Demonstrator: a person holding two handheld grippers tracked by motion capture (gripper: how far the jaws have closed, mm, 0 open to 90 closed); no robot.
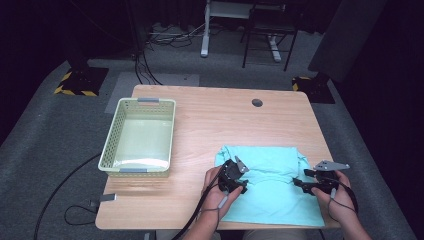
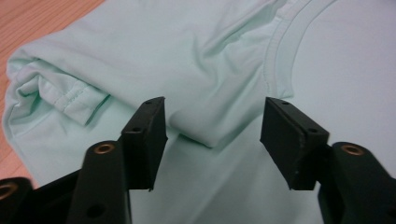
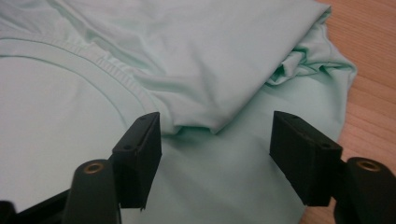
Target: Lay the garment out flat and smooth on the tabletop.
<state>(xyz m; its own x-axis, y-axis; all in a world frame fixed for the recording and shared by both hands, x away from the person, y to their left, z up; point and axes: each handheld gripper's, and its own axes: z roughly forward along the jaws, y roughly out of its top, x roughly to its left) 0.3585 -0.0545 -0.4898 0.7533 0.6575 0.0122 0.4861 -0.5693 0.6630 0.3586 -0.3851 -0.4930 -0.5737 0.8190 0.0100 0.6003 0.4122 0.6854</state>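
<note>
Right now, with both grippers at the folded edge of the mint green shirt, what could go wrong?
The left gripper and right gripper stand open around the fold of the mint green cotton shirt. Pads closing too shallow may pinch one layer only. Uneven lifting could undo the fold or drag the shirt off the near edge of the wooden table.

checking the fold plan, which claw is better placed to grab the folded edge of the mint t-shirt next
Neither clearly: each has a fold corner between open jaws. The left claw faces the t-shirt fold nearest the basket; the right claw mirrors it. Slight edge left, hedged.
</note>
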